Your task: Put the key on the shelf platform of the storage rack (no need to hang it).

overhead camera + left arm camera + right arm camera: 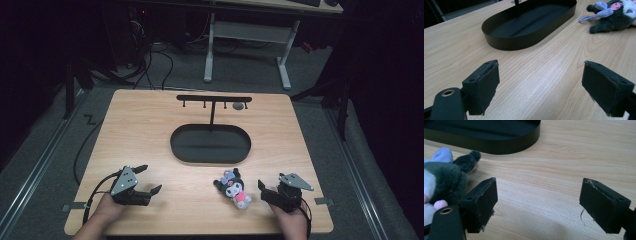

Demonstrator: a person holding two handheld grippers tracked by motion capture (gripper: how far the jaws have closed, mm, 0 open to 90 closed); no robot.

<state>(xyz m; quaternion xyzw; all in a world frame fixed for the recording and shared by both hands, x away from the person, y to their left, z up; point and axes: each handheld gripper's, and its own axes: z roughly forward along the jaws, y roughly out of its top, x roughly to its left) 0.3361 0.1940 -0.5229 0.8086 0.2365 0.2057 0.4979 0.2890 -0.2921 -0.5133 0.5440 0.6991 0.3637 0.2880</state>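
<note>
Plush toy (234, 187) lies outside black oval tray (210, 157).

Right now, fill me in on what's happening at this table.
A person sits at a wooden table with a gripper in each hand. The left gripper and the right gripper both rest near the front edge with their jaws open, holding nothing. A small plush toy lies on the table just beside the right gripper, untouched. Behind it sits an oval black tray with a hook stand rising from it. Nothing has been picked up.
</note>
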